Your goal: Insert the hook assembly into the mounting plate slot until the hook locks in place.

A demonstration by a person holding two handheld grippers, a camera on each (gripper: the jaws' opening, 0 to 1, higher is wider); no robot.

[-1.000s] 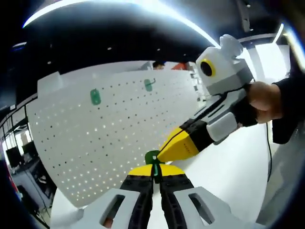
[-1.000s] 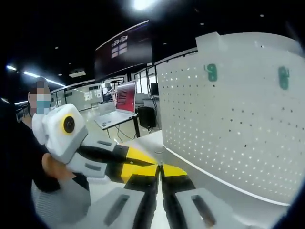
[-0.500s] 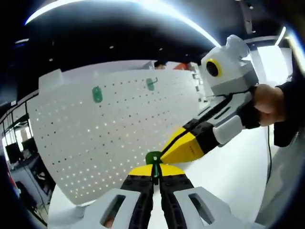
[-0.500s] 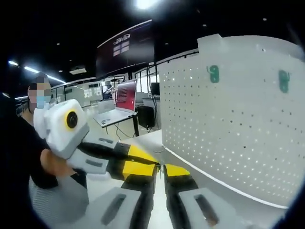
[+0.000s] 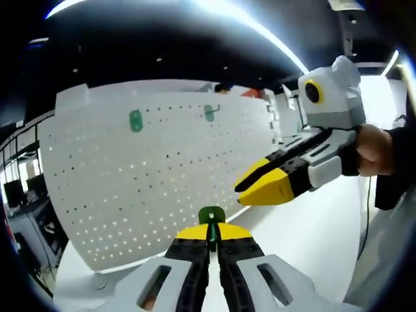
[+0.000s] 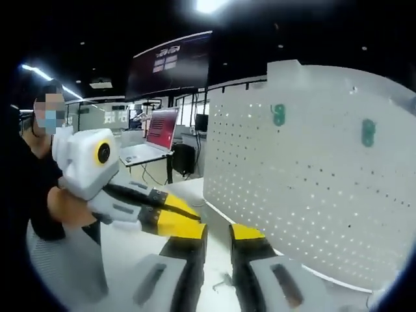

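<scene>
Green hook assembly (image 5: 211, 215) sits pinched at the tips of the left gripper (image 5: 212, 242), short of the white perforated mounting plate (image 5: 162, 188) where two green hooks (image 5: 136, 120) already hang, so insertion remains, while the right gripper (image 6: 216, 242) is parted and empty.

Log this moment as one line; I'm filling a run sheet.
left gripper: shut on green plastic hook | right gripper: open, empty | white perforated pegboard: upright, two green hooks mounted | insertion: not yet

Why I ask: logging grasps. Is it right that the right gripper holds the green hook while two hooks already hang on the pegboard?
No: the left gripper holds the green hook, as the left gripper view shows. The right gripper is open. Two hooks do hang on the pegboard.
</scene>
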